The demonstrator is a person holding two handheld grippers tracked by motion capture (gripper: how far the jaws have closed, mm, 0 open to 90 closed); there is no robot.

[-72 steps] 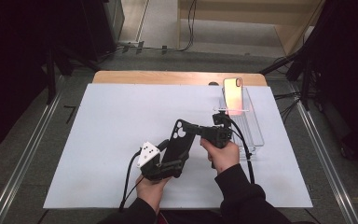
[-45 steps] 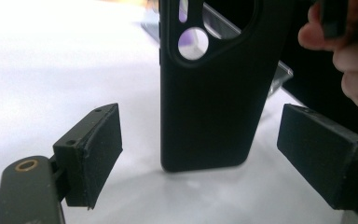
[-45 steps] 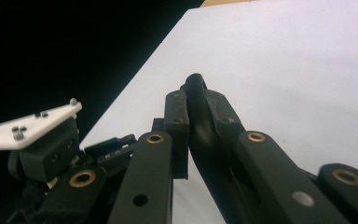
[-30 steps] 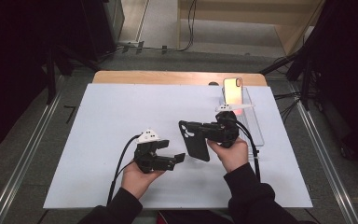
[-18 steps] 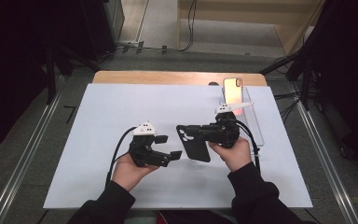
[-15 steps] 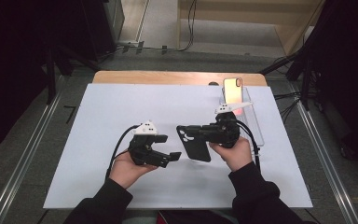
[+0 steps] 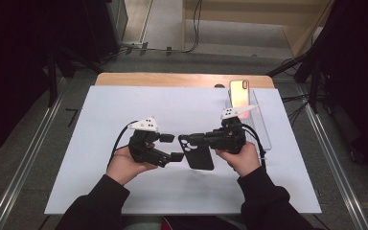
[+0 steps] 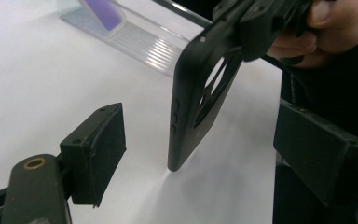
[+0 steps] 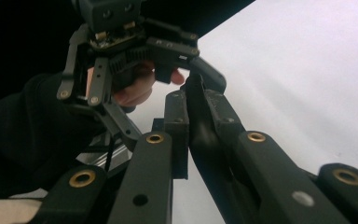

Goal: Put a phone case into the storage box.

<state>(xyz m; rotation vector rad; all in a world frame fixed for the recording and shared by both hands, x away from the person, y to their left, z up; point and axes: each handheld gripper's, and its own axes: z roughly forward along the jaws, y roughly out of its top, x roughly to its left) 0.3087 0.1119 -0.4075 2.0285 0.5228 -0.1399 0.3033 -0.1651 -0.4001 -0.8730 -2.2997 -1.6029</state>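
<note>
Left tool (image 7: 171,147) higher, facing phone case (image 7: 199,153).

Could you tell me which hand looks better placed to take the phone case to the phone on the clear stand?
Right: the right gripper already clamps the phone case and is nearer the stand; the left gripper is open.
</note>
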